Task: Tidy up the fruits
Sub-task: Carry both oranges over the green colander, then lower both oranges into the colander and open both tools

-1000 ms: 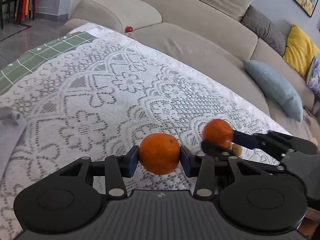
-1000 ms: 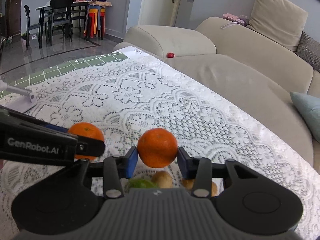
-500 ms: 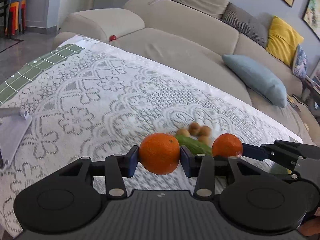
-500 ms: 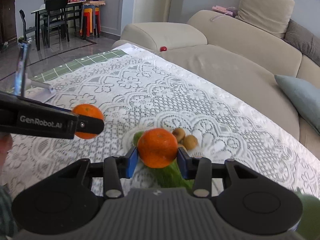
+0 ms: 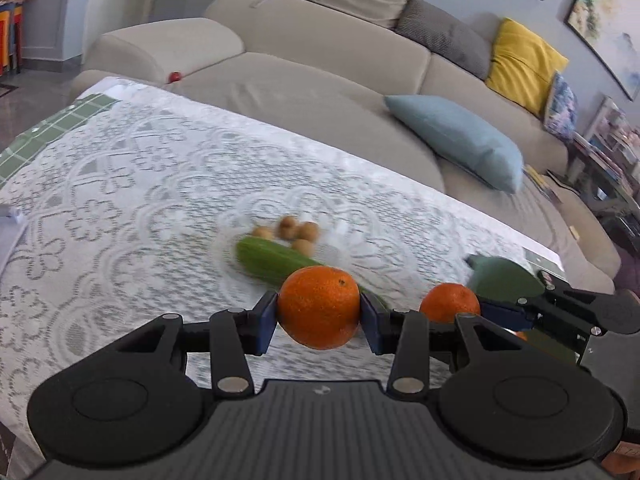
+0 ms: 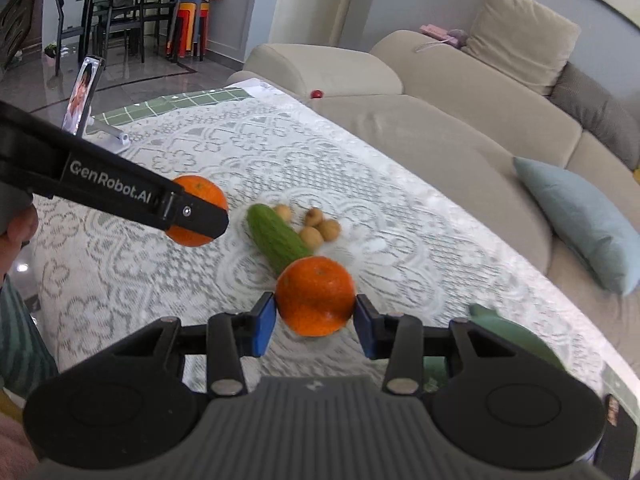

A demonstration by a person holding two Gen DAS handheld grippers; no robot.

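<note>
The left hand-held gripper [image 5: 319, 317] has its blue pads pressed on either side of an orange [image 5: 319, 306], jaws partway closed around it and the fruit clear of the cloth. The right hand-held gripper [image 6: 315, 318] grips a second orange [image 6: 315, 296] in the same manner, pads tight on both flanks. In the left wrist view that second orange appears at about 3 o'clock from the first, near it but apart, with the right tool's black fingers reaching in from the frame edge. Both fruits hang above a desk covered by a white lace cloth [image 5: 120, 200]. On the cloth lies a cucumber [image 6: 276, 240], long and green, running diagonally — its near end passes behind the right-held orange. At roughly 1 o'clock from the cucumber's middle sits a cluster of small brown fruits [image 6: 316, 226], four of them, just beside it; whether they touch it cannot be told. A green container [image 6: 516, 336] stands at the desk's near right corner, partly hidden by the gripper body. At 10 o'clock in the right wrist view a phone on a stand [image 6: 82, 94] stands upright near the far edge, and a beige sofa [image 6: 460, 120] runs behind the desk.
</note>
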